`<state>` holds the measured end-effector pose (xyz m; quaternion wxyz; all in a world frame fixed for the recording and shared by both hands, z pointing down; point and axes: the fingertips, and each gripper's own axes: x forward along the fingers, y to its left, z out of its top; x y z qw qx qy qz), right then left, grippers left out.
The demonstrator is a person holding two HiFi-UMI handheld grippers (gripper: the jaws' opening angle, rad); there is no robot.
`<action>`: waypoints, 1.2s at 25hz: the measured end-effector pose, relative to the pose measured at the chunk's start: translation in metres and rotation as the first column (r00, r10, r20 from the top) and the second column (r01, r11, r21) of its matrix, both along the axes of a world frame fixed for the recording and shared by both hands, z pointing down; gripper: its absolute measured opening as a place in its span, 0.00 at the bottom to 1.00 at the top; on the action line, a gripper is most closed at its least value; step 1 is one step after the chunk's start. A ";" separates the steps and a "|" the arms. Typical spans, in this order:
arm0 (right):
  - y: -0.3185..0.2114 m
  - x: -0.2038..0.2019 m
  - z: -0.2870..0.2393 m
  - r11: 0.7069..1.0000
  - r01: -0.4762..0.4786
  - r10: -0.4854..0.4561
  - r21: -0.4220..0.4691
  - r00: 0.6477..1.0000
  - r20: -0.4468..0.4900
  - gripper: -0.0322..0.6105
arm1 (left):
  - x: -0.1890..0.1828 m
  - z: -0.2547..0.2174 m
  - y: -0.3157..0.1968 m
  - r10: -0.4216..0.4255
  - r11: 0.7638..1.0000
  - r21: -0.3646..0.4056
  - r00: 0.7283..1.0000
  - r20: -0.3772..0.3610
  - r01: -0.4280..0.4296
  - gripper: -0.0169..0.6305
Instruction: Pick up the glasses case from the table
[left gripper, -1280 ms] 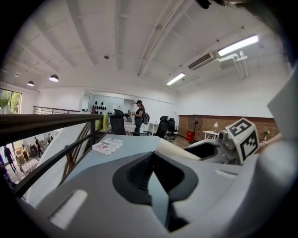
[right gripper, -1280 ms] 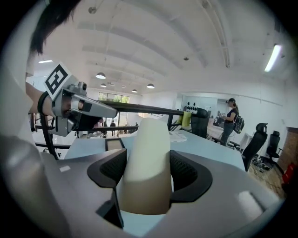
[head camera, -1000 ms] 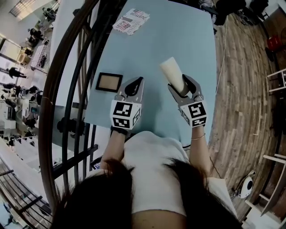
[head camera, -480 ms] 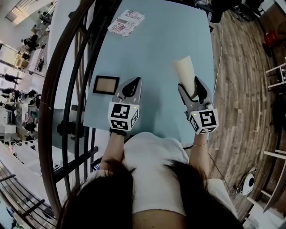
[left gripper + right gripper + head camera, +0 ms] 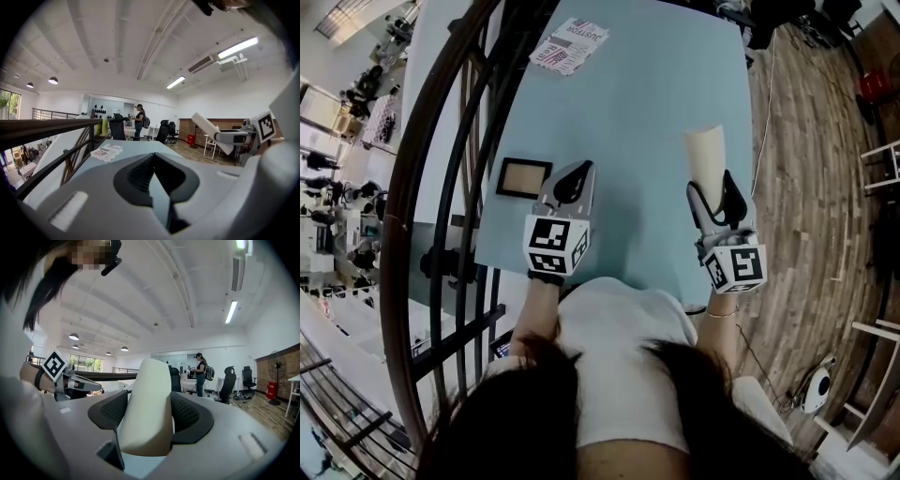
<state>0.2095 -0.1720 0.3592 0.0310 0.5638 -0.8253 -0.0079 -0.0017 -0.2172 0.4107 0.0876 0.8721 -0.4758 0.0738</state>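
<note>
Fingers (image 5: pixel 189 420) of the right gripper (image 5: pixel 147 416) were clamped on the glasses case (image 5: pixel 145 404), a smooth cream case seated between the two dark pads, one pad pressed to each long side. Most of the case's length was seen jutting out past the fingertips, its rounded end pointed away from the person. In the head view the right gripper (image 5: pixel 712 192) was held over the near right edge of the pale blue table (image 5: pixel 656 94), and the case (image 5: pixel 706 155) was carried forward of its fingertips. From the left gripper view the same case (image 5: pixel 211 133) was seen tilted up and clear of the table top, with the right gripper (image 5: pixel 234 138) behind it. The fingers of the left gripper (image 5: pixel 154 176) were drawn together with nothing between them, and this gripper (image 5: pixel 572 178) was held above the near part of the table. A small framed picture (image 5: pixel 525 176) lay flat just to the left of those closed fingertips. A printed leaflet (image 5: pixel 570 45) lay well beyond them, near the table's far left corner, and was also shown in the left gripper view (image 5: pixel 107 152). A dark curved railing (image 5: pixel 441 187) ran along the table's left side, and wooden floor (image 5: pixel 816 187) was seen to the right of the clamped fingers.
</note>
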 end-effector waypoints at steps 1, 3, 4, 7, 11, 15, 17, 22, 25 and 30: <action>-0.001 0.001 0.000 1.000 -0.001 0.001 -0.001 1.000 0.003 0.50 | 0.000 0.000 -0.001 -0.003 1.000 0.000 1.000 0.000 0.003 0.12; -0.003 0.003 0.001 1.000 -0.001 0.001 -0.005 1.000 0.007 0.50 | -0.001 -0.001 -0.002 -0.007 1.000 0.001 1.000 -0.001 0.007 0.12; -0.004 0.003 0.002 1.000 0.001 -0.001 -0.008 1.000 0.009 0.50 | -0.001 -0.002 -0.003 -0.009 1.000 0.002 1.000 -0.001 0.009 0.12; -0.006 0.002 0.004 1.000 0.009 -0.009 -0.017 1.000 0.011 0.50 | -0.002 -0.003 -0.004 -0.014 1.000 0.003 1.000 -0.001 0.014 0.12; -0.008 0.001 0.004 1.000 0.021 -0.021 -0.018 1.000 0.011 0.50 | -0.002 -0.003 -0.004 -0.018 1.000 0.003 1.000 0.000 0.018 0.12; -0.009 0.000 0.003 0.999 0.028 -0.028 -0.019 1.000 0.014 0.50 | -0.003 -0.004 -0.004 -0.021 1.000 0.004 1.000 -0.001 0.021 0.12; -0.009 -0.001 0.003 0.999 0.034 -0.034 -0.021 0.999 0.016 0.50 | -0.003 -0.005 -0.005 -0.022 1.000 0.005 1.000 -0.002 0.022 0.12; -0.010 -0.002 0.002 0.999 0.046 -0.046 -0.020 0.999 0.016 0.50 | -0.002 -0.005 -0.005 -0.025 1.000 0.004 1.000 0.001 0.025 0.11; -0.010 -0.003 0.004 0.999 0.049 -0.049 -0.020 0.999 0.017 0.50 | -0.003 -0.004 -0.004 -0.027 1.000 0.005 1.000 0.001 0.027 0.12; -0.010 -0.003 0.003 0.998 0.053 -0.053 -0.023 0.998 0.020 0.50 | -0.002 -0.006 -0.005 -0.031 0.999 0.005 1.000 0.003 0.031 0.12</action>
